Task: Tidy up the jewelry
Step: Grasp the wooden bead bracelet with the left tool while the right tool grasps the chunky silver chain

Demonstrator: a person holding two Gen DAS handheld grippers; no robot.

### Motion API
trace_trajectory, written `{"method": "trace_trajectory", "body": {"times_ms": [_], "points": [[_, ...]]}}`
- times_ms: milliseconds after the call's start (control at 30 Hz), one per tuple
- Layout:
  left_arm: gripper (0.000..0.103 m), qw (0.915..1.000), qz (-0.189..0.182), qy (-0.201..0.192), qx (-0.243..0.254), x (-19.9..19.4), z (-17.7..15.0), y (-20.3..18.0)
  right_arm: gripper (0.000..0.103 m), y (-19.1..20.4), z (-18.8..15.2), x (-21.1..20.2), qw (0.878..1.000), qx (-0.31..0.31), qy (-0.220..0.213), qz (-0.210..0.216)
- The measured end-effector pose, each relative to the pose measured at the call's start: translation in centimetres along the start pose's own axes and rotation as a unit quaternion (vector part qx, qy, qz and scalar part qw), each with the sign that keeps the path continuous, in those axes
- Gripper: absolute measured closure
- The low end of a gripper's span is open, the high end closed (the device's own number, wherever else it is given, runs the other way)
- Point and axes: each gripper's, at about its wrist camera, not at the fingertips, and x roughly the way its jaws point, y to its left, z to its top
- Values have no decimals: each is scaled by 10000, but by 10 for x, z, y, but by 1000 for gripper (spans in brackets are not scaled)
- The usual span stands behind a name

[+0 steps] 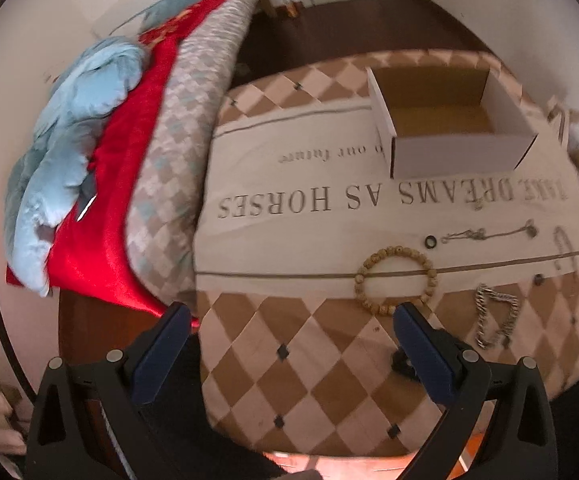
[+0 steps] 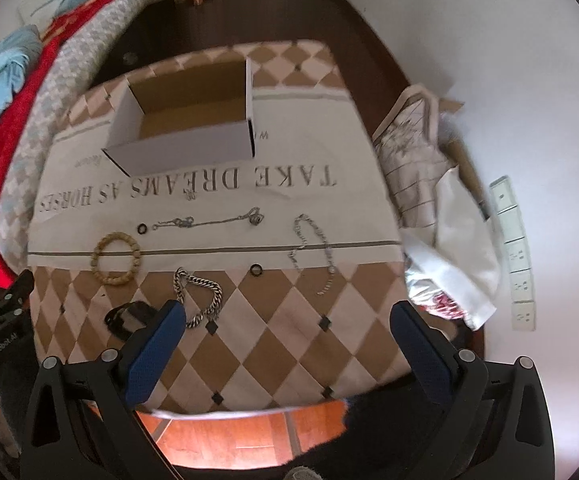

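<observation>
Jewelry lies spread on a cloth-covered table point(image 2: 249, 344). A wooden bead bracelet point(image 2: 116, 258) point(image 1: 395, 280), a thick silver chain bracelet point(image 2: 199, 292) point(image 1: 495, 316), a thin silver necklace point(image 2: 209, 220) point(image 1: 485, 234), a long silver chain point(image 2: 313, 252), two small black rings point(image 2: 142, 229) point(image 2: 256, 270) and a black item point(image 2: 127, 320) lie in front of an open white cardboard box point(image 2: 185, 120) point(image 1: 449, 120). My left gripper point(image 1: 289, 320) is open, above the table's near left edge. My right gripper point(image 2: 289, 316) is open, above the near edge.
A bed with blue, red and checked bedding point(image 1: 129, 160) stands left of the table. A pile of cloth and bags point(image 2: 437, 200) lies at the right, by a white wall with sockets point(image 2: 517, 256). Orange floor tiles point(image 2: 241, 432) show below the near edge.
</observation>
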Motion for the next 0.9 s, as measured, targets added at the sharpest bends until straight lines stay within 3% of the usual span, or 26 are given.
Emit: {"method": "trace_trajectory", "body": {"times_ms": [300, 367, 767, 900], "points": [[0, 9967, 132, 447, 664, 76, 18, -28, 24, 25, 9, 92, 9957, -17, 876, 298], [7, 9957, 104, 546, 740, 86, 18, -30, 32, 31, 7, 105, 9946, -67, 991, 309], [10, 9915, -551, 742, 915, 104, 15, -43, 37, 58, -13, 136, 9923, -165, 1166, 377], [17, 9906, -769, 732, 868, 105, 16, -44, 38, 67, -16, 141, 9930, -258, 1120, 283]]}}
